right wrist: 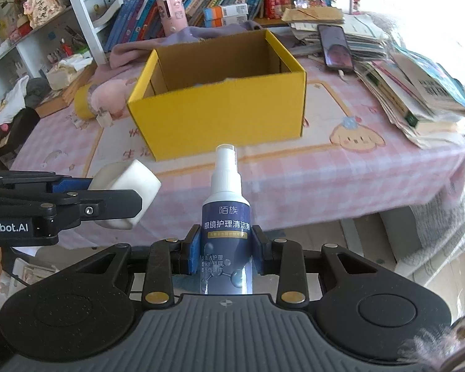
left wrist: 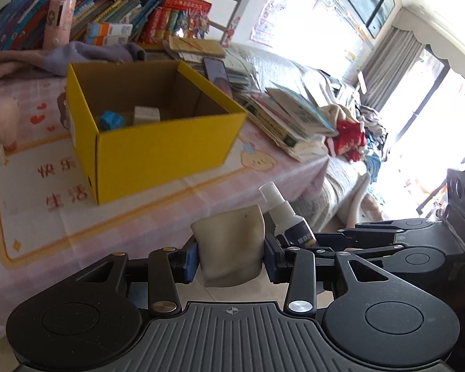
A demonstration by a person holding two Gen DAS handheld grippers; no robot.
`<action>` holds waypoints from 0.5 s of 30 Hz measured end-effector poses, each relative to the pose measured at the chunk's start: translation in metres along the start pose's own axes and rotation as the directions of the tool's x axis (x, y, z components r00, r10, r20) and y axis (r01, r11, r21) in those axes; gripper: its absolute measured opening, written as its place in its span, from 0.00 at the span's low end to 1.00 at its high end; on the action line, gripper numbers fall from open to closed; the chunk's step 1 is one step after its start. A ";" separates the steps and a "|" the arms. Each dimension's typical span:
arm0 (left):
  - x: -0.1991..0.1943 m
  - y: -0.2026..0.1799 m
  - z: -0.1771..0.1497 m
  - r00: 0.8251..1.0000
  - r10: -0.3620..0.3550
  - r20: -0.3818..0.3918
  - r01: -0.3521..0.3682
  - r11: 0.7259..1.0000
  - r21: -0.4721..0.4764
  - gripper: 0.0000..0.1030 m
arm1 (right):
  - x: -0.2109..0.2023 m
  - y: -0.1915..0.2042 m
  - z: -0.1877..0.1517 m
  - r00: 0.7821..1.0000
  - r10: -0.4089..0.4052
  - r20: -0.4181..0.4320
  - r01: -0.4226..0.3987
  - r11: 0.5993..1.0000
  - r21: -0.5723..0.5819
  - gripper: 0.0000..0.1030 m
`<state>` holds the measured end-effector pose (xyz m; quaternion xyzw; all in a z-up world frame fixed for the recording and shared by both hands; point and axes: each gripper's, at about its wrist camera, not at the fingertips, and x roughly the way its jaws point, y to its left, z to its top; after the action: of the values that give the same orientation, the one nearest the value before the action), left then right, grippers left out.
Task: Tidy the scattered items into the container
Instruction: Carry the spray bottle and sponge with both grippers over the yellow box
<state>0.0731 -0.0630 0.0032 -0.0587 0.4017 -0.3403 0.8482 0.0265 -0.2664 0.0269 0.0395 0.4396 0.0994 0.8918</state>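
The left gripper [left wrist: 231, 255] has its jaws squeezed on a soft cream squashy block [left wrist: 231, 245], and the right gripper [right wrist: 225, 255] has its jaws tight on a small white-and-blue spray bottle [right wrist: 226, 217], both held just off the near edge of the pink checked worktop [right wrist: 325, 179]. The two are very close and could bump, or the tall bottle could hit the near wall of the open yellow cardboard box [right wrist: 220, 124] if carried too low. The block looks a bit tilted, I think, so it might slip out.
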 end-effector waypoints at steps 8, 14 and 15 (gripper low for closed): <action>0.014 0.004 0.047 0.996 0.045 0.071 -0.050 0.996 0.068 0.39 | 0.023 -0.011 0.057 0.999 0.044 0.032 -0.041 0.997 -0.069 0.30; 0.023 0.011 0.089 0.986 0.094 0.139 -0.106 0.991 0.084 0.39 | 0.035 -0.019 0.112 0.991 0.084 0.102 -0.069 0.987 -0.146 0.30; 0.025 0.012 0.094 0.983 0.105 0.149 -0.119 0.990 0.082 0.39 | 0.037 -0.021 0.122 0.989 0.093 0.113 -0.075 0.984 -0.159 0.30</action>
<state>0.1588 -0.0854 0.0461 -0.0221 0.3262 -0.3046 0.8946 0.1481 -0.2766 0.0694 -0.0050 0.3740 0.1681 0.9120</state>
